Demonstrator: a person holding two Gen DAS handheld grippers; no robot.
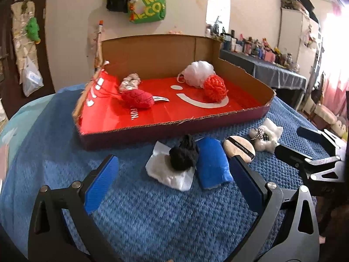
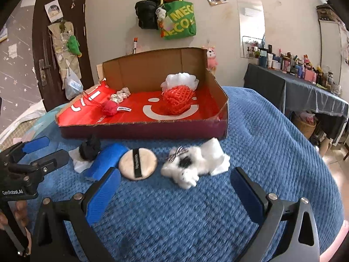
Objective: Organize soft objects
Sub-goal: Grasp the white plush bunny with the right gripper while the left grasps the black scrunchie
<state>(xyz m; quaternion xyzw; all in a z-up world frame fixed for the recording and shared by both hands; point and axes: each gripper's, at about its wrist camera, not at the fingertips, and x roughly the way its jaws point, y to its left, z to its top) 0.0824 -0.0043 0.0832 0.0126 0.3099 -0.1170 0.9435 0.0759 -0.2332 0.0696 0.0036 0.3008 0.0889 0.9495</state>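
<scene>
A cardboard box [image 1: 237,118] with a red lining holds a white mesh pouf [image 1: 197,73], an orange mesh ball [image 1: 216,88], a red knitted piece [image 1: 137,98] and a pale scrunchie [image 1: 129,81]. In front of it on the blue blanket lie a black fluffy ball [image 1: 183,155] on a white cloth [image 1: 165,172], a blue sponge [image 1: 212,163], a beige powder puff [image 1: 238,149] and a white fluffy toy [image 1: 265,137]. My left gripper [image 1: 174,182] is open and empty just before the black ball. My right gripper [image 2: 175,193] is open and empty just before the white toy [image 2: 194,161].
The box [image 2: 141,128] stands on a bed with a blue knitted blanket [image 2: 272,142]. A dark-covered table [image 2: 305,91] with several bottles stands at the right. Bags hang on the wall behind. A dark door [image 2: 50,50] is at the left.
</scene>
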